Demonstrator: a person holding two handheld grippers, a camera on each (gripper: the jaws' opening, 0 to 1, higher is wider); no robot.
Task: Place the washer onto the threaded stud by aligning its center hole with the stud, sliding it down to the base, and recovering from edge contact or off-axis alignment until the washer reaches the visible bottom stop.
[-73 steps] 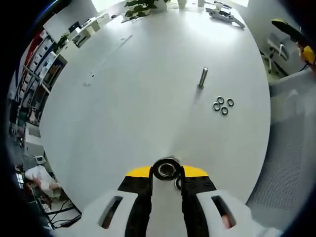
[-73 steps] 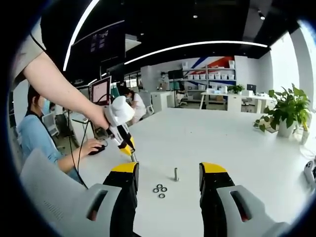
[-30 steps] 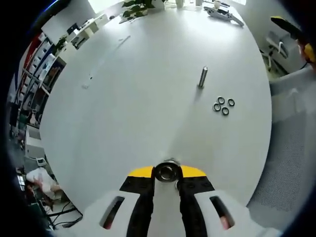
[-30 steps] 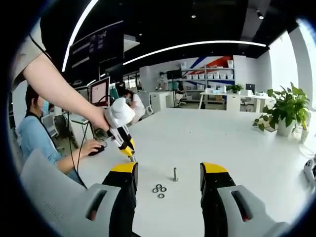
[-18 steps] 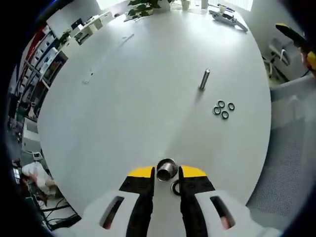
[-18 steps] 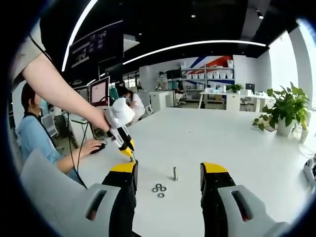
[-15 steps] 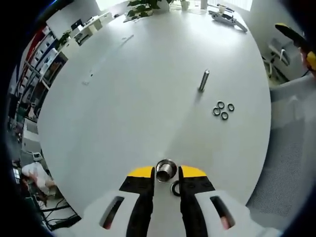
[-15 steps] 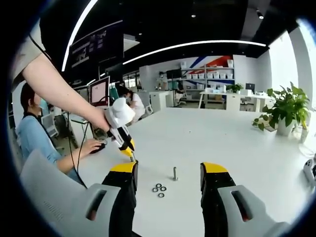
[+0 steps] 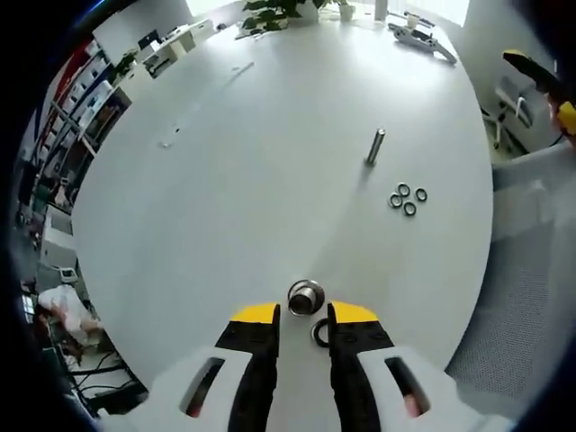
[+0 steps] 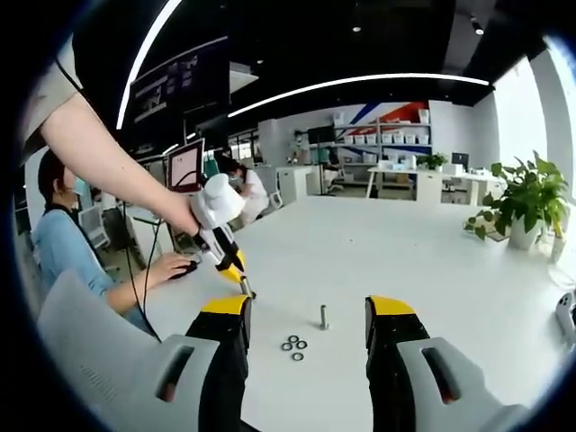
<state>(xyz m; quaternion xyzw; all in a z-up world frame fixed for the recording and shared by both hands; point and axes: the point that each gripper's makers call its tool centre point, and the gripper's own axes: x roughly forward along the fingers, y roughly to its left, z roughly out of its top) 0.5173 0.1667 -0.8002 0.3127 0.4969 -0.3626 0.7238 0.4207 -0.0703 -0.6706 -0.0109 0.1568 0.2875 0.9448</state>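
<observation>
Left gripper (image 9: 304, 317): jaws set narrow, a metal ring (image 9: 305, 296) at the tips (grip not certain); a washer (image 9: 320, 334) is seen between them. Threaded stud (image 9: 375, 147): upright on the table (image 9: 225, 198), well apart, four washers (image 9: 406, 200) beside. Right gripper (image 10: 306, 326): jaws wide, nothing held. Risk: off-axis approach, edge catching.

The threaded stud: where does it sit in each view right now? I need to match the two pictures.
Left gripper view: the threaded stud stands upright on the white table, upper right of centre, far ahead of the jaws.
Right gripper view: the stud stands low in the centre, between the two jaws.
Shared landmark: the cluster of four washers lying on the table beside the stud.
</observation>
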